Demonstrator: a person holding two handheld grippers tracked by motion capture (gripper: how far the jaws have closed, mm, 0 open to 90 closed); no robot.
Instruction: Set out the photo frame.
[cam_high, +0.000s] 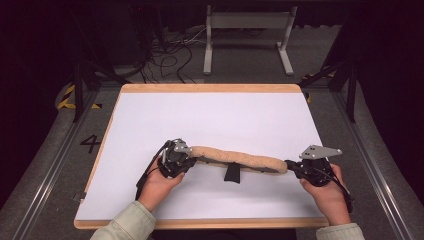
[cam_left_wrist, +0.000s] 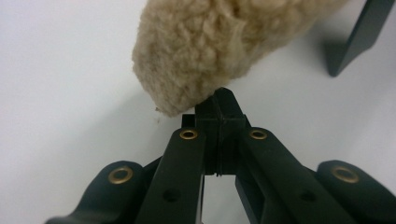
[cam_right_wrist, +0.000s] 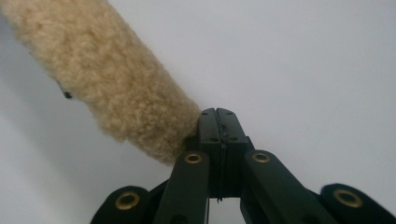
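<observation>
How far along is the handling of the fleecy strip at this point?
Done: each end of the beige fleecy strip looks pinched, by the left gripper and the right gripper, jaws closed. In hand: the strip is stretched between them across the white table, seemingly raised, a black strap hanging below its middle. Left: folding or setting it down; no fold shows yet.

The fleecy strap cover (cam_high: 239, 158) is a warm beige with a curly, nubbly texture (paler at the tips of the fibres). A black tab (cam_high: 232, 173) hangs from its middle. Both tongs, left tongs (cam_left_wrist: 220, 105) and right tongs (cam_right_wrist: 218, 116), are matte black with small brass-coloured rivets. The bench (cam_high: 215, 120) is plain white, edged in light wood.
</observation>
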